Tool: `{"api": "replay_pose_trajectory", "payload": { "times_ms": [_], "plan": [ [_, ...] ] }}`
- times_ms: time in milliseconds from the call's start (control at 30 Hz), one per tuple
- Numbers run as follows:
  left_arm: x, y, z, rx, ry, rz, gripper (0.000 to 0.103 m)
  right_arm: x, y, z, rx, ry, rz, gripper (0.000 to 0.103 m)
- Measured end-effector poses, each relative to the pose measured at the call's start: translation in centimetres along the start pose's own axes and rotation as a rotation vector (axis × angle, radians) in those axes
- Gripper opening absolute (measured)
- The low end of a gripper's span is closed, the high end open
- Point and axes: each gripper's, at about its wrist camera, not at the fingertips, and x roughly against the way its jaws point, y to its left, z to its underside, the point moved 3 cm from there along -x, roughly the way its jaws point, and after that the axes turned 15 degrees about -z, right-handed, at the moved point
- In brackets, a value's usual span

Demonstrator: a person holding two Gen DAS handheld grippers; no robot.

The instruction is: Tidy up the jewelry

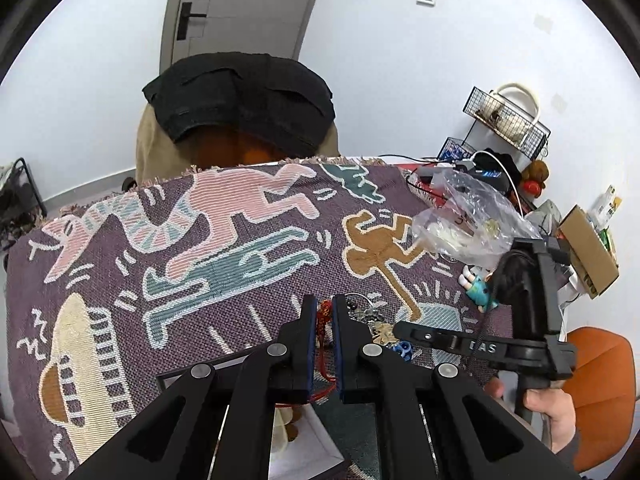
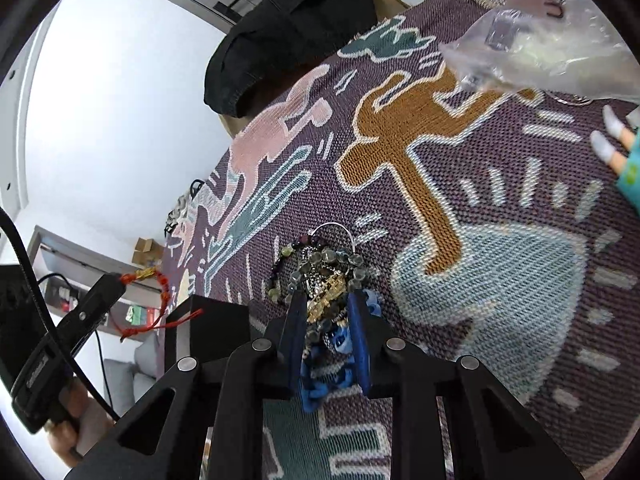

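Note:
A tangled pile of beaded bracelets and chains (image 2: 320, 268) lies on the patterned woven cloth (image 2: 480, 200). My right gripper (image 2: 325, 306) points down into the pile. Its jaws stand narrow around a gold chain piece (image 2: 326, 300), with a blue bracelet (image 2: 326, 364) beneath them. Whether the pads press on anything I cannot tell. My left gripper (image 1: 323, 310) is shut on a red cord bracelet (image 1: 323, 320) and holds it lifted above a black box with white lining (image 1: 320, 436). The right wrist view shows that bracelet (image 2: 160, 284) dangling from the left fingers beside the box (image 2: 216, 324).
A crumpled clear plastic bag (image 1: 468, 216) sits at the cloth's far right, and a small doll in teal (image 1: 480, 288) lies near it. A chair draped with black fabric (image 1: 240, 96) stands behind the table. Cardboard (image 1: 588, 256), cables and wire baskets crowd the right side.

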Motion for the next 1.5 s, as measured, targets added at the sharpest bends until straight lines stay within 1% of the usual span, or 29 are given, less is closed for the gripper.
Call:
{"api": "replay_pose_trajectory", "payload": {
  "times_ms": [67, 133, 167, 233, 300, 467, 733, 800, 867, 1000, 1033, 1067, 1100, 1133, 1167, 1233, 1333, 1433, 1500],
  "plan": [
    [0.0, 0.4, 0.1, 0.005, -0.002, 0.004, 0.007, -0.5, 0.0, -0.2, -0.007, 0.001, 0.004, 0.024],
    [0.1, 0.8, 0.2, 0.012, -0.004, 0.008, 0.007, -0.8, 0.0, -0.5, -0.004, -0.006, 0.017, 0.017],
    [0.2, 1.0, 0.2, 0.014, -0.006, 0.009, 0.007, -0.9, 0.2, -0.6, 0.0, -0.01, 0.01, 0.009],
    [0.3, 1.6, 0.2, 0.024, -0.01, 0.01, 0.007, -0.8, 0.7, -0.6, 0.016, -0.021, -0.006, 0.006],
    [0.7, 2.2, 0.3, 0.034, -0.018, 0.011, 0.007, -0.3, 1.7, -0.4, 0.057, -0.042, 0.006, 0.005],
    [1.7, 3.6, 0.6, 0.064, -0.036, 0.015, 0.007, 0.6, 3.8, 0.1, 0.104, -0.058, -0.008, 0.005],
    [2.9, 5.1, 2.3, 0.082, -0.028, 0.011, 0.007, 2.1, 8.2, 0.6, 0.176, -0.093, -0.056, 0.005],
    [2.9, 5.3, 2.7, 0.087, -0.019, 0.012, 0.007, 2.5, 9.2, 0.8, 0.198, -0.106, -0.05, 0.005],
    [2.9, 5.2, 3.2, 0.083, -0.002, 0.029, 0.007, 2.7, 9.8, 0.9, 0.208, -0.108, -0.058, 0.005],
    [2.0, 5.0, 4.3, 0.072, 0.056, 0.032, 0.009, 2.8, 11.3, 1.2, 0.224, -0.112, -0.071, 0.005],
    [1.6, 5.0, 4.6, 0.074, 0.079, 0.034, 0.015, 2.8, 11.7, 1.3, 0.23, -0.113, -0.072, 0.005],
    [1.2, 5.1, 4.9, 0.079, 0.099, 0.034, 0.034, 2.9, 12.0, 1.5, 0.236, -0.114, -0.072, 0.005],
    [0.8, 5.4, 5.2, 0.097, 0.117, 0.038, 0.049, 2.9, 12.4, 1.6, 0.246, -0.113, -0.071, 0.005],
    [0.7, 5.7, 5.4, 0.116, 0.12, 0.045, 0.078, 2.9, 12.7, 1.8, 0.249, -0.11, -0.074, 0.005],
    [0.7, 6.0, 5.6, 0.139, 0.116, 0.054, 0.093, 2.9, 12.9, 1.9, 0.254, -0.105, -0.075, 0.005],
    [1.1, 6.8, 5.9, 0.184, 0.098, 0.073, 0.094, 2.8, 13.2, 2.4, 0.273, -0.091, -0.063, 0.005],
    [1.5, 7.9, 6.2, 0.229, 0.092, 0.075, 0.094, 2.4, 12.9, 3.2, 0.3, -0.059, -0.015, 0.005],
    [1.7, 8.6, 6.6, 0.256, 0.086, 0.086, 0.094, 2.6, 12.1, 3.7, 0.329, -0.068, 0.046, 0.005],
    [1.8, 8.9, 6.9, 0.266, 0.08, 0.088, 0.094, 2.8, 11.6, 4.1, 0.357, -0.069, 0.04, 0.005]
  ]
}}
